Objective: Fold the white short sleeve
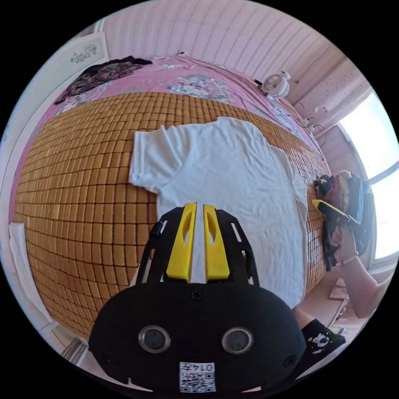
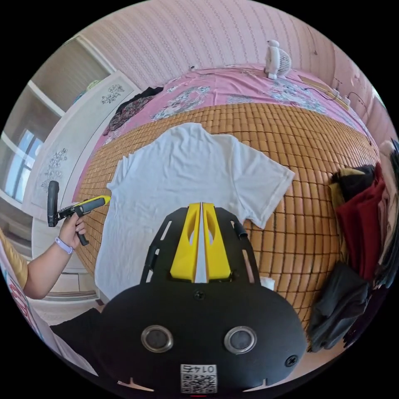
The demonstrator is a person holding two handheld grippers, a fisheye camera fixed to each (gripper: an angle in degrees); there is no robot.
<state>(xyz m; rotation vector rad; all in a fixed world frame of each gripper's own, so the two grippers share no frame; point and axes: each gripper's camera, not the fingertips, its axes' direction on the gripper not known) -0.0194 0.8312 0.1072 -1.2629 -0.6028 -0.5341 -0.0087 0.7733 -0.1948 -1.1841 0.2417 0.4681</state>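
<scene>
Yellow jaws of the left tool (image 1: 199, 206) stand nearly together, gripping nothing, poised above the white short sleeve shirt (image 1: 232, 183). The right tool (image 2: 201, 204) is likewise almost closed and empty. Beyond both tools, the shirt lies spread flat on the bamboo mat (image 2: 307, 137) covering the bed.

mirrored digits on tongs' sticker (image 1: 198, 377), not legible
</scene>
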